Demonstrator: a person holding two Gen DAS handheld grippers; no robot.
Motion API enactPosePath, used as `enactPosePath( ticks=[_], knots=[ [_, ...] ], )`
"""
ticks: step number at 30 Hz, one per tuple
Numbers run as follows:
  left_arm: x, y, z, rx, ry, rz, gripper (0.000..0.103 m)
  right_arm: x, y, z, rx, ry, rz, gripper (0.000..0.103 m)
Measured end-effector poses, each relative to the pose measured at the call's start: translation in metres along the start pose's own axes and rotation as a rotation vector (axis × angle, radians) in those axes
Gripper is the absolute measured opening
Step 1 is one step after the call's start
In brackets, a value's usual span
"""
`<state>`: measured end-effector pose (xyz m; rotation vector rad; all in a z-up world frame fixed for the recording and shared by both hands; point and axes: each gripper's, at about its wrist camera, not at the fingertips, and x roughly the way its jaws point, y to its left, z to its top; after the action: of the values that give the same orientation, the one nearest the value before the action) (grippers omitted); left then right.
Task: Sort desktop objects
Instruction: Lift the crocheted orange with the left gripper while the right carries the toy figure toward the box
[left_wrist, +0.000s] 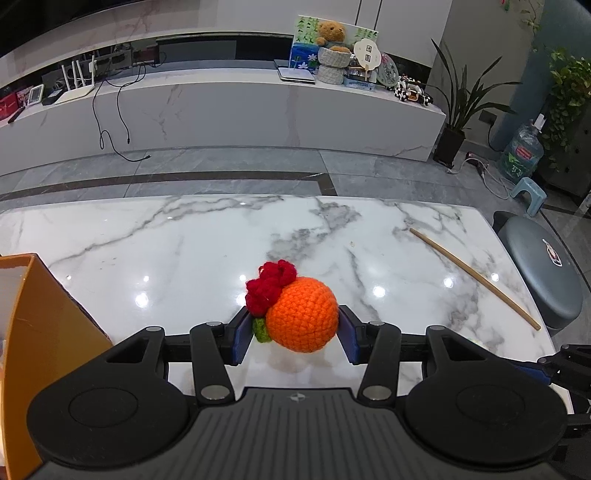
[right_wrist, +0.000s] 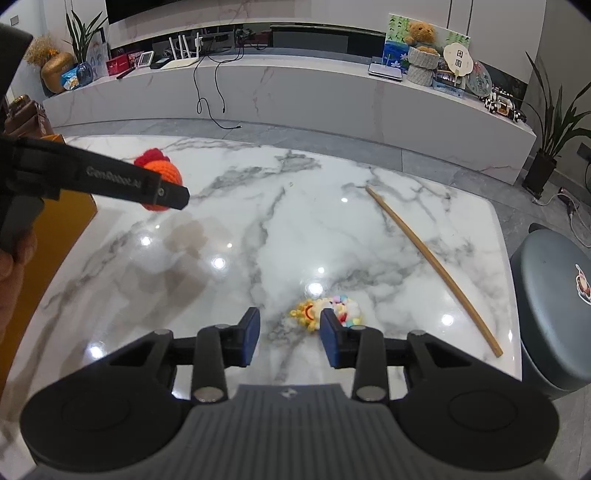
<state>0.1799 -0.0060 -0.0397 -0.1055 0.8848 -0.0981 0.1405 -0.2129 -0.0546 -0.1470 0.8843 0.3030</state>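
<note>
An orange box (left_wrist: 33, 332) with smooth, glossy walls stands at the left edge of the marble table (left_wrist: 184, 251); its opening runs out of view, so its contents cannot be told.

The left gripper (left_wrist: 293, 334) is clamped on a crocheted orange ball (left_wrist: 302, 314), its 2 blue pads pressing the ball's left and right sides. The ball is round, of knobbly yarn, with a red ruffled tuft on its upper left and a small green knitted leaf low on the left, touching the left pad. In the right wrist view the same ball (right_wrist: 166, 173) shows above the table, just beyond the box and partly hidden by the black finger of the left gripper, with a blurred shadow on the marble beneath.

The right gripper (right_wrist: 290, 338) hangs low over the table with its jaws moderately apart and nothing between them. A small plush toy (right_wrist: 325, 312), yellow with pastel pink, blue and white bobbles, lies on the marble just ahead of the right finger (right_wrist: 332, 343), which covers its near edge; whether they touch cannot be told.

A long, thin, slightly curved wooden stick (right_wrist: 436, 273) lies diagonally on the right part of the table, well apart from both toys. The tabletop is white marble with grey veins, polished and dotted with lamp reflections. A round grey stool (right_wrist: 554, 306) stands beside the table's right edge.
</note>
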Motion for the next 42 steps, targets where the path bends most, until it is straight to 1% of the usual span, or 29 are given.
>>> enactPosePath(
  ticks=[6, 9, 14, 16, 18, 21, 23, 24, 26, 27, 28, 29, 31, 32, 38, 42],
  knots=[
    [-0.004, 0.004, 0.002, -0.001, -0.008, -0.003, 0.056, -0.013, -0.027, -0.001, 0.075, -0.037, 0.007, 0.039],
    [-0.003, 0.004, 0.003, -0.008, -0.005, -0.007, 0.056, -0.011, -0.037, -0.005, 0.091, -0.026, 0.004, 0.039],
    [-0.004, 0.004, 0.003, -0.016, -0.007, -0.02, 0.056, -0.001, -0.032, -0.005, 0.086, -0.029, 0.029, 0.04],
    [-0.005, 0.004, 0.003, -0.013, -0.008, -0.024, 0.056, 0.006, -0.027, -0.004, 0.088, -0.032, 0.023, 0.047],
    [-0.007, 0.004, 0.002, -0.009, -0.009, -0.024, 0.056, 0.014, -0.023, -0.003, 0.083, -0.024, -0.006, 0.049],
    [-0.008, 0.006, 0.002, -0.007, -0.009, -0.022, 0.056, 0.025, -0.019, -0.002, 0.066, -0.01, -0.041, 0.061],
    [-0.009, 0.006, 0.003, -0.008, -0.009, -0.022, 0.056, 0.028, -0.017, -0.003, 0.056, -0.009, -0.066, 0.062],
    [-0.008, 0.006, 0.003, -0.009, -0.009, -0.021, 0.056, 0.031, -0.017, -0.003, 0.052, -0.004, -0.079, 0.062],
    [-0.008, 0.005, 0.004, -0.011, -0.01, -0.022, 0.056, 0.032, -0.022, -0.004, 0.065, 0.002, -0.102, 0.052],
    [-0.008, 0.005, 0.003, -0.01, -0.01, -0.023, 0.056, 0.032, -0.026, -0.004, 0.085, 0.01, -0.104, 0.039],
    [-0.008, 0.005, 0.003, -0.009, -0.01, -0.024, 0.056, 0.032, -0.03, -0.004, 0.101, 0.012, -0.102, 0.028],
    [-0.008, 0.004, 0.003, -0.008, -0.009, -0.025, 0.056, 0.03, -0.034, -0.004, 0.118, 0.012, -0.097, 0.024],
    [-0.009, 0.003, 0.003, -0.004, -0.009, -0.029, 0.056, 0.027, -0.041, -0.004, 0.155, 0.015, -0.059, 0.022],
    [-0.009, 0.002, 0.002, -0.002, -0.008, -0.031, 0.056, 0.025, -0.043, -0.005, 0.168, 0.008, -0.054, 0.022],
    [-0.016, 0.001, 0.001, 0.005, -0.011, -0.049, 0.056, 0.014, -0.041, 0.001, 0.174, -0.02, -0.054, 0.022],
    [-0.023, 0.003, 0.004, -0.016, -0.011, -0.078, 0.056, 0.006, -0.037, 0.007, 0.17, -0.039, -0.052, 0.022]
  ],
)
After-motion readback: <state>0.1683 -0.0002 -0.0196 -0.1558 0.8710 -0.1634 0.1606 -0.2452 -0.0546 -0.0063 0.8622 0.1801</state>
